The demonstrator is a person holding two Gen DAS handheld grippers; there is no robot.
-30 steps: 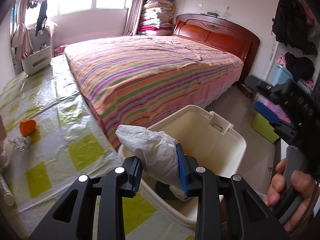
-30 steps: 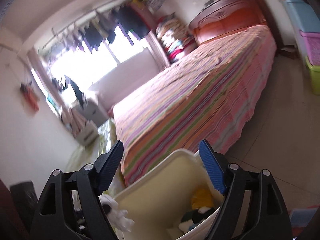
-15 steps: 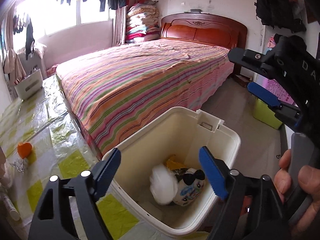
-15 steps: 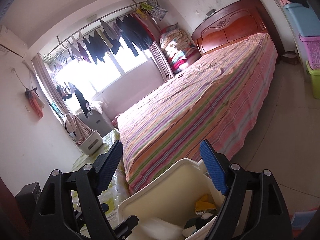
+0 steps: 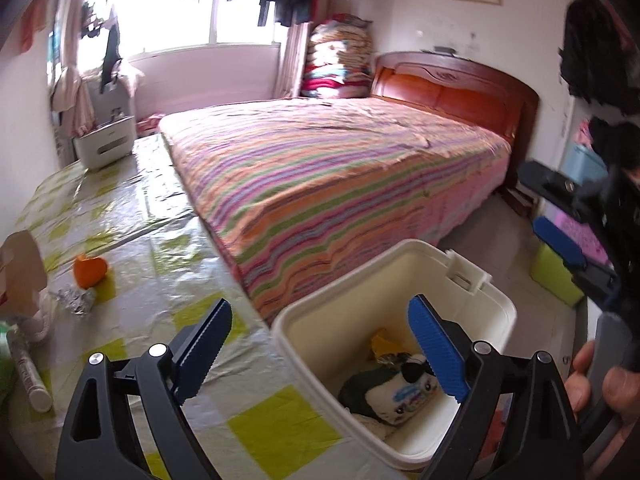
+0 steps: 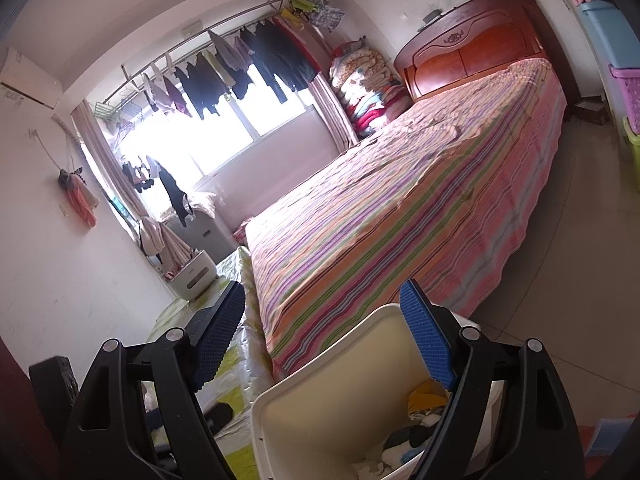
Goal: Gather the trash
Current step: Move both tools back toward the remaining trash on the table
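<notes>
A cream plastic bin (image 5: 400, 250) stands on the floor between the table and the bed. Inside lie a cartoon-printed wrapper (image 5: 404, 398) and a yellow scrap (image 5: 380, 344). My left gripper (image 5: 320, 340) hangs over the bin's near rim; its jaws are opening, with nothing between them. On the table to the left sit an orange scrap (image 5: 90, 270) and a crumpled foil piece (image 5: 76, 300). My right gripper (image 6: 324, 328) is open and empty above the bin (image 6: 320, 404); it also shows at the right edge of the left wrist view, right gripper (image 5: 560, 242), held by a hand (image 5: 600, 388).
The table (image 5: 168, 236) wears a shiny yellow-green checked cover. A white tube (image 5: 30, 376) lies at its left edge and a white appliance (image 5: 106, 142) at its far end. The striped bed (image 5: 340, 168) runs alongside. A green box (image 5: 554, 276) stands on the floor at right.
My left gripper opened and let go of the crumpled white wad, which dropped into the bin. The left view then swung left, toward the table. The right gripper barely shifted.
</notes>
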